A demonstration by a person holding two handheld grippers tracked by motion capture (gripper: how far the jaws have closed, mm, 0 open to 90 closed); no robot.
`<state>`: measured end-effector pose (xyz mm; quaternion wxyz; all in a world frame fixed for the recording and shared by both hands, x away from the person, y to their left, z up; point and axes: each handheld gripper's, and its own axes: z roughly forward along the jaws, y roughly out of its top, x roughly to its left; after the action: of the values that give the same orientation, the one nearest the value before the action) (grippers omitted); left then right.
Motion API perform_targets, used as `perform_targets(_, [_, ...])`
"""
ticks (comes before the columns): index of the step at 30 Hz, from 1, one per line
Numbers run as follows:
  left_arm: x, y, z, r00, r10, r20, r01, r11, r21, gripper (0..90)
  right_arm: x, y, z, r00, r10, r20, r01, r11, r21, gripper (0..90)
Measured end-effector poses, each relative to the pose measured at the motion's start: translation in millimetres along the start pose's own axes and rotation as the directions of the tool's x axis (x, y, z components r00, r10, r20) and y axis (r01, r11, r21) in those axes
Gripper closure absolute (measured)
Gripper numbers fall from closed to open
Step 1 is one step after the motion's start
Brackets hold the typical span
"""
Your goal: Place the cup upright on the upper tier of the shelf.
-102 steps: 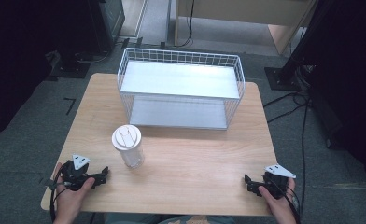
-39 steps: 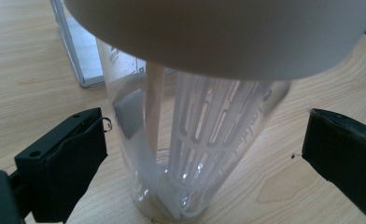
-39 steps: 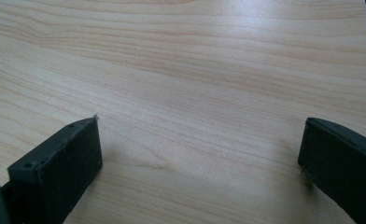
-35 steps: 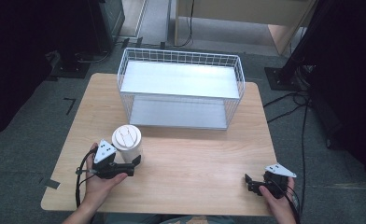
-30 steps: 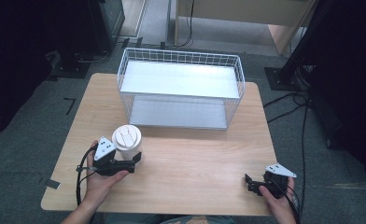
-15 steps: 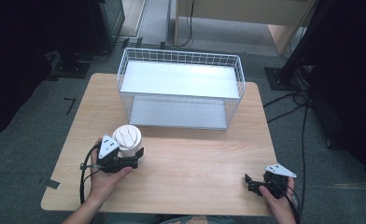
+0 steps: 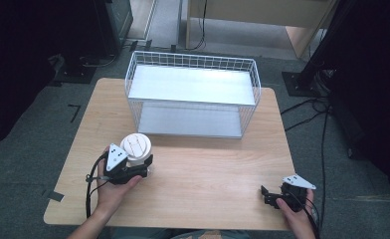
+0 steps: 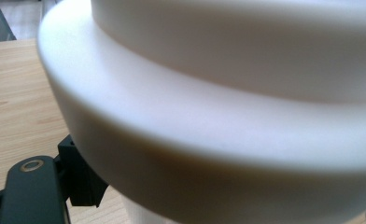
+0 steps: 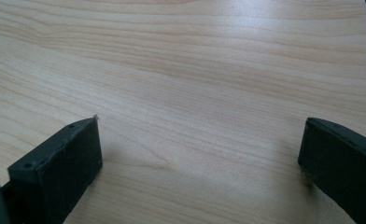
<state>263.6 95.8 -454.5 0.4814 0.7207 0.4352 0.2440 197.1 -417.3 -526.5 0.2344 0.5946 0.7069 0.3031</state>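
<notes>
A white paper cup with a white lid (image 7: pixel 136 147) stands upright on the wooden table (image 7: pixel 213 164), left of centre. My left gripper (image 7: pixel 144 166) reaches around the cup's lower body from the near left side. In the left gripper view the lid (image 8: pixel 218 116) looms very close, and one black finger (image 8: pixel 80 182) sits beside the cup wall with a thin strip of table between them. My right gripper (image 7: pixel 266 195) rests low at the table's near right corner, its jaws wide apart over bare wood (image 9: pixel 200 158).
A white wire basket (image 7: pixel 193 62) with a pale flat floor stands at the back middle of the table. Cables and dark stands lie on the floor to the right and behind. Bare wood stretches between the cup and the right gripper.
My left gripper has moved from the near left edge up to the cup and now brackets it. The cup and the right gripper have stayed where they were.
</notes>
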Motion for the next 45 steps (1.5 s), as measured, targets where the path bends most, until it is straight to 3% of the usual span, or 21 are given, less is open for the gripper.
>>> perform_targets(10, [0.3, 10.8, -4.0, 1.0, -0.005, 0.0, 0.005, 0.9992, -0.039, 15.3, -0.1, 0.0, 0.0, 1.0, 0.0, -0.001, 0.0, 1.0, 0.0, 0.0])
perform_targets(22, [-3.7, 39.1, -8.1, 0.9998, -0.016, -0.008, 0.015, 0.9944, -0.104, 15.5, -0.3, -0.1, -0.1, 1.0, -0.002, -0.001, 0.002, 1.0, 0.0, 0.0])
perform_targets(33, [-9.6, 64.4, -8.5, 0.9998, 0.007, -0.021, -0.01, 0.9903, -0.139, 15.6, -0.4, -0.1, -0.1, 1.0, -0.003, -0.002, 0.003, 1.0, 0.0, 0.0])
perform_targets(39, [-12.1, 75.2, -9.3, 0.9995, 0.017, -0.025, -0.022, 0.9852, -0.17, 15.6, -0.4, -0.1, -0.1, 1.0, -0.003, -0.001, 0.003, 1.0, 0.0, 0.0])
perform_targets(45, [-16.5, 87.3, -9.1, 0.9986, 0.035, -0.04, -0.043, 0.9746, -0.22, 15.7, -0.5, -0.2, 0.0, 1.0, -0.002, -0.002, 0.002, 1.0, -0.002, 0.0])
